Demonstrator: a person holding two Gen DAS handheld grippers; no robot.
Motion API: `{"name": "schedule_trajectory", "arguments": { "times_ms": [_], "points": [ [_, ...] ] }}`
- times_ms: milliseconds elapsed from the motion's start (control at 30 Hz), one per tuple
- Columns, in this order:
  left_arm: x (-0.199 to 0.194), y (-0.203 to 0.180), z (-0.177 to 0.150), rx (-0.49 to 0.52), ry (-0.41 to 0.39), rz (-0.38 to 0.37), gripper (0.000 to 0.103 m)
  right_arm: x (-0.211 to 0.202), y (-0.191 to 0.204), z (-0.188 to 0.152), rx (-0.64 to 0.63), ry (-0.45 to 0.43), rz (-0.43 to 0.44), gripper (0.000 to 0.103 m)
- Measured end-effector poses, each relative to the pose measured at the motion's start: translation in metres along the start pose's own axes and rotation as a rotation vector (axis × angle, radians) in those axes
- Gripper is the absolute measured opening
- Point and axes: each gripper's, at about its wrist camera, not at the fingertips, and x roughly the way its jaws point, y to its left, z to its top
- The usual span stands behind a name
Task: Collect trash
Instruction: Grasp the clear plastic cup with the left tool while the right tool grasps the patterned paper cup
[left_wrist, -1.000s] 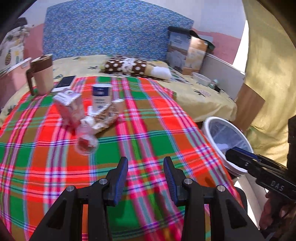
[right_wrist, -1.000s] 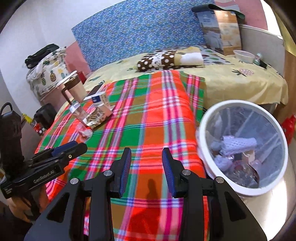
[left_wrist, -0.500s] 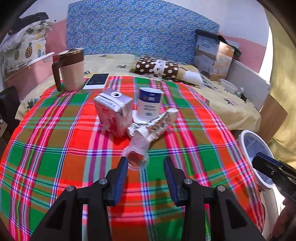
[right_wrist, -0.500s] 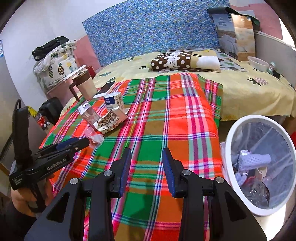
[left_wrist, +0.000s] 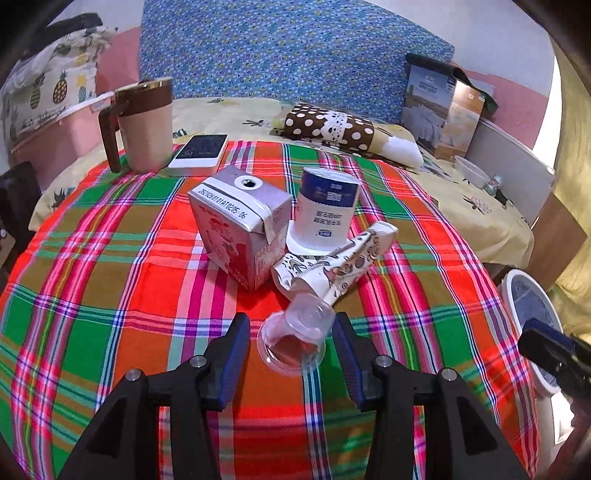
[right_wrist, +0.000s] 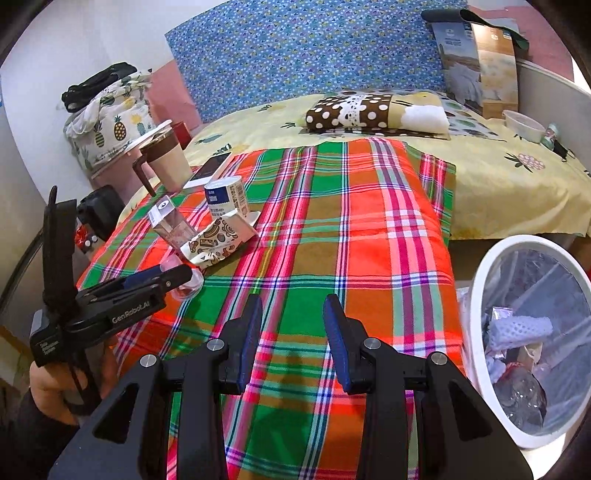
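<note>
A clear plastic cup (left_wrist: 295, 341) lies on its side on the plaid cloth (left_wrist: 110, 258), between the open fingers of my left gripper (left_wrist: 291, 336). Behind it lie a crumpled patterned paper cup (left_wrist: 334, 264), a pink milk carton (left_wrist: 240, 225) and an upturned white and blue cup (left_wrist: 325, 210). In the right wrist view my left gripper (right_wrist: 177, 275) reaches the clear cup (right_wrist: 188, 286). My right gripper (right_wrist: 293, 314) is open and empty over the cloth. A white trash bin (right_wrist: 480, 306) with trash inside stands at the right.
A brown-lidded mug (left_wrist: 144, 125) and a phone (left_wrist: 199, 153) sit at the back left of the cloth. A polka-dot pillow (left_wrist: 332, 127) and a box (left_wrist: 443, 110) lie on the yellow bed behind. The bin's rim (left_wrist: 511, 295) shows beyond the cloth's right edge.
My left gripper has moved forward and left to the trash pile, so the clear cup now lies between its fingers. My right gripper has drawn away from the bin, toward the cloth.
</note>
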Motion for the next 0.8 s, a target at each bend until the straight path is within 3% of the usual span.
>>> {"name": "schedule_trajectory", "arguments": {
  "times_ms": [100, 533, 700, 767, 800],
  "points": [
    [0.003, 0.000, 0.000, 0.004, 0.003, -0.022, 0.034, 0.004, 0.002, 0.002, 0.000, 0.004, 0.005, 0.037],
    [-0.033, 0.027, -0.011, -0.021, -0.048, -0.039, 0.032, 0.036, 0.039, 0.021, -0.002, 0.053, 0.096, 0.037],
    [-0.040, 0.046, -0.012, -0.045, -0.053, -0.032, 0.032, 0.053, 0.053, 0.032, 0.056, 0.052, 0.111, 0.037],
    [-0.042, 0.052, -0.012, -0.053, -0.054, -0.031, 0.032, 0.058, 0.056, 0.034, 0.078, 0.050, 0.108, 0.041],
    [-0.043, 0.056, -0.013, -0.058, -0.055, -0.032, 0.032, 0.061, 0.057, 0.035, 0.092, 0.049, 0.107, 0.048]
  ]
}}
